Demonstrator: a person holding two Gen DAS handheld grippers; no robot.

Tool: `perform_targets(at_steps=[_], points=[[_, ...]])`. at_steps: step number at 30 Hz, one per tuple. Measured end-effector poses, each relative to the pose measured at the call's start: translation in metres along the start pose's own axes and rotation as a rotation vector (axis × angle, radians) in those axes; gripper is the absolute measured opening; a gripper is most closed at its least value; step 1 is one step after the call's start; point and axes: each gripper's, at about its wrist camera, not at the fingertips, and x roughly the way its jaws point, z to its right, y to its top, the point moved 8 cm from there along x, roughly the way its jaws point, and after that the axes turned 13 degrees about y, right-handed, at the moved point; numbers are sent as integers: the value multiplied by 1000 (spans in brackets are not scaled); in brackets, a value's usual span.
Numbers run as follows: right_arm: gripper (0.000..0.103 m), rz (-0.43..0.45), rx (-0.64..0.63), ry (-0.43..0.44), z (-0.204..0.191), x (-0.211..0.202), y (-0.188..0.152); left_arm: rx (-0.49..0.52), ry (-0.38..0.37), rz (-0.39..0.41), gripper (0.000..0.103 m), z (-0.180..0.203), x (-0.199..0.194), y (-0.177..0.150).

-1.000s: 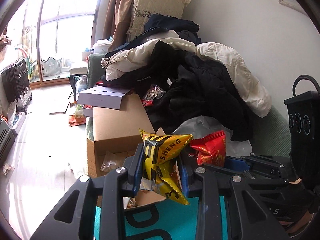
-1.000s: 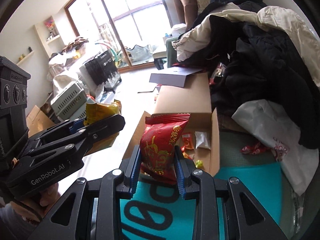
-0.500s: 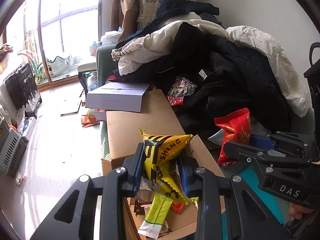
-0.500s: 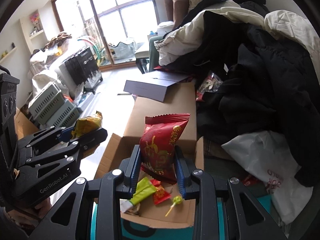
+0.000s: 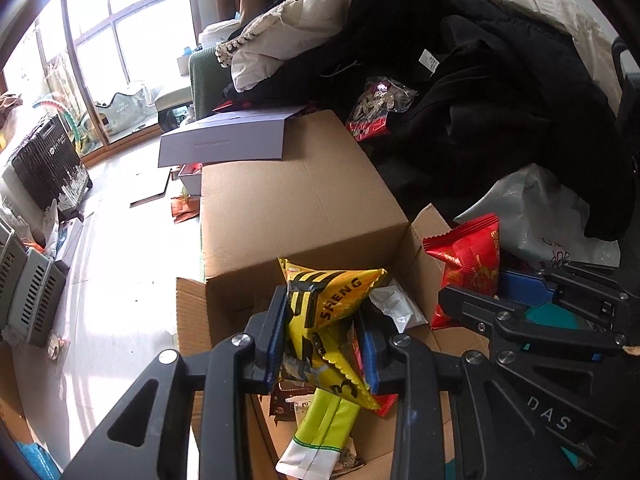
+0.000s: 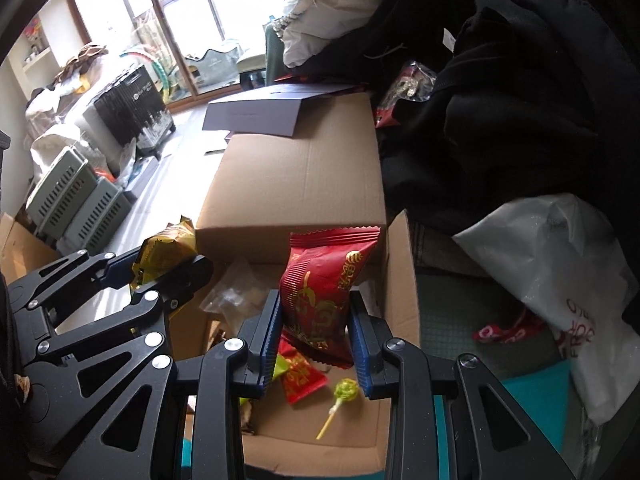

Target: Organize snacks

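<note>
My left gripper (image 5: 324, 320) is shut on a yellow and black snack bag (image 5: 332, 308) and holds it over the open cardboard box (image 5: 296, 216). My right gripper (image 6: 314, 320) is shut on a red snack bag (image 6: 326, 288), also above the box (image 6: 300, 176) opening. Inside the box lie a green packet (image 5: 320, 432), a small red packet (image 6: 300, 376), a green lollipop (image 6: 344, 394) and a clear packet (image 6: 236, 292). In the left wrist view the right gripper with its red bag (image 5: 468, 264) shows at the right. The left gripper with its yellow bag (image 6: 164, 250) shows at the left of the right wrist view.
A pile of black and cream clothes (image 5: 460, 80) rises behind and right of the box. A white plastic bag (image 6: 552, 272) and a red wrapper (image 6: 504, 330) lie on the green surface to the right. A purple folder (image 5: 224, 144) rests on the far flap. Grey crates (image 6: 72, 196) stand on the floor at left.
Both grippers have come forward and down with their bags, from over the teal mat to above the open box. The box's inside has come into sight.
</note>
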Motion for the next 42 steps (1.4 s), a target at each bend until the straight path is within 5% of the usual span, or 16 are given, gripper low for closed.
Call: perform_targets(at_steps=[13, 17, 42], points=[[40, -79, 16, -68, 14, 15, -25, -3, 34, -129, 36, -3, 30, -31], [48, -73, -2, -85, 11, 6, -24, -20, 42, -127, 62, -7, 21, -26], [60, 207, -105, -66, -67, -170, 27, -103, 47, 142, 67, -46, -170, 45]])
